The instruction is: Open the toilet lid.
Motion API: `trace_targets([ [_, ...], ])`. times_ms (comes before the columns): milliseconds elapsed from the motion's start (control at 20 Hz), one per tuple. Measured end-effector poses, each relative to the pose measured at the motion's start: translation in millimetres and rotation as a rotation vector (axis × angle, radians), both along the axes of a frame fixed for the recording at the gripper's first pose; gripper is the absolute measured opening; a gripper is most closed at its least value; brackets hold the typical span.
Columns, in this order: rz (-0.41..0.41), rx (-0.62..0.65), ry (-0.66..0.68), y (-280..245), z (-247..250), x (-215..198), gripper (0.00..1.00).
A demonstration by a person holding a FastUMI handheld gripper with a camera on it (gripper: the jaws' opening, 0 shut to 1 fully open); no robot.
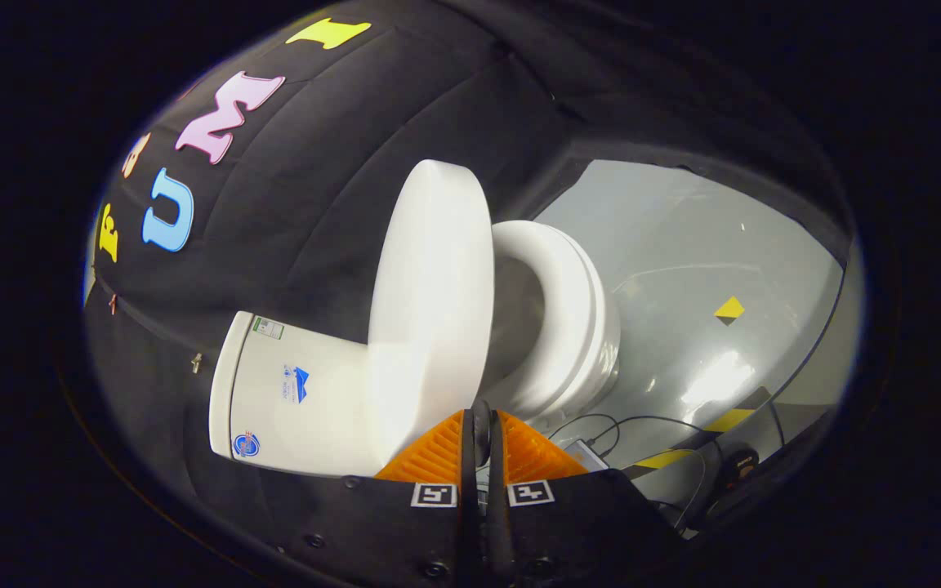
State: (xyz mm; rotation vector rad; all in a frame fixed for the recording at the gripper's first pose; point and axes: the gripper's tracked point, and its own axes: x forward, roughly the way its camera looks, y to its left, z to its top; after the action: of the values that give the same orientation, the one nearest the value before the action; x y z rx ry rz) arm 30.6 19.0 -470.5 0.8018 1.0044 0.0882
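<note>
One view, from the tool: the smooth white plastic oval toilet lid (430, 310) stands raised, near upright by the glossy white ceramic tank (291, 396), clear of the rounded white seat ring (556, 318). Opening looks largely done. Tool (483, 425) fingers pressed together, empty, just below the lid's edge.

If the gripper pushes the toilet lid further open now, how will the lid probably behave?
The toilet lid looks thick and rigid, so it should swing as one piece, not bend. Its glossy surface may let the closed gripper slide. It stands raised above the seat, so it could drop either way if released.
</note>
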Motion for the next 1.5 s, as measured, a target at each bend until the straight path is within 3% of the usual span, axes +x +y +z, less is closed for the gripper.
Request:
trace_targets([
  [500,0.038,-0.362,-0.148,57.3,87.8,2.2,0.08],
  [900,0.039,-0.456,-0.238,110.2,132.7,0.3,0.08],
  [1500,0.105,-0.575,-0.394,200.7,177.0,-8.8,0.08],
])
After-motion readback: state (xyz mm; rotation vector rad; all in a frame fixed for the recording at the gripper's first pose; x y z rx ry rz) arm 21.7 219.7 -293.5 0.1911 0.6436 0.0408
